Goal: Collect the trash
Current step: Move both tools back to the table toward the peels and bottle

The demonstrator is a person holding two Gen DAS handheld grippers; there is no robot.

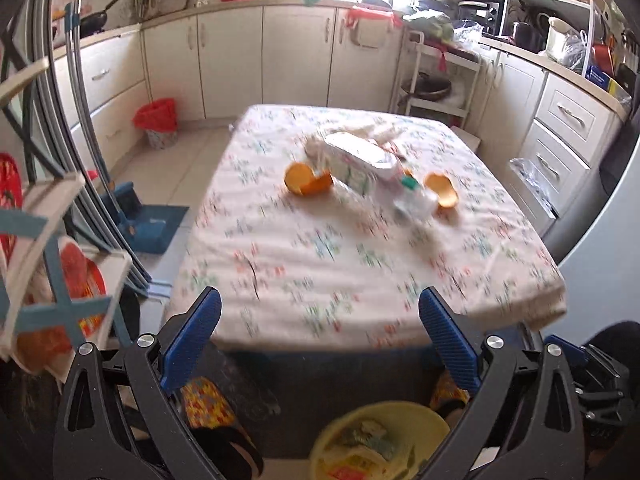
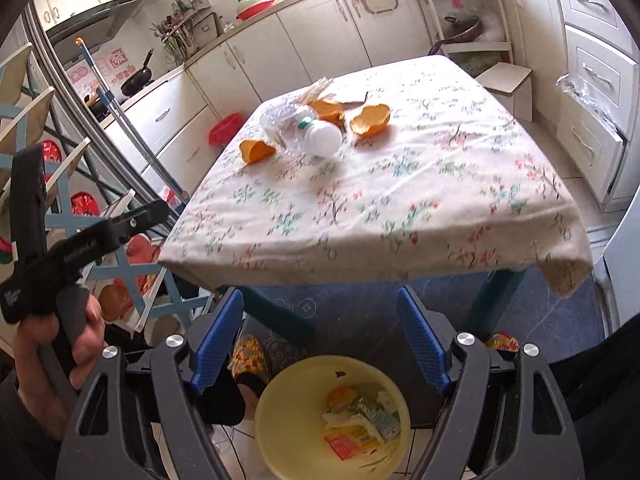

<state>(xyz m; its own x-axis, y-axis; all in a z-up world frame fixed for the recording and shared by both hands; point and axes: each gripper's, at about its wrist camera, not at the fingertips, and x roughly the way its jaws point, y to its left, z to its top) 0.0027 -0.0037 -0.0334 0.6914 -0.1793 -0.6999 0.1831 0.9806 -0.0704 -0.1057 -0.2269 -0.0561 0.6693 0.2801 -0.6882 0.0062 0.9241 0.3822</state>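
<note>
A floral-clothed table [image 1: 320,264] [image 2: 400,200] carries trash: orange peels [image 1: 307,179] [image 2: 370,119], a crushed clear plastic bottle with a green cap [image 1: 412,196] [image 2: 304,128], and a white wrapper pack [image 1: 360,156]. A yellow bin [image 2: 296,412] [image 1: 340,436] on the floor below the near edge holds paper scraps and a peel. My left gripper [image 1: 320,312] is open and empty, short of the table edge. My right gripper [image 2: 320,312] is open and empty above the bin. The hand-held left gripper body shows in the right wrist view [image 2: 80,240].
Kitchen cabinets [image 1: 240,60] line the back and right. A red-lined wastebasket [image 1: 157,122] stands on the floor at left. A blue-and-cream rack [image 1: 52,280] is close on the left. A small stool [image 2: 508,80] and a shelf cart [image 2: 468,20] stand beyond the table.
</note>
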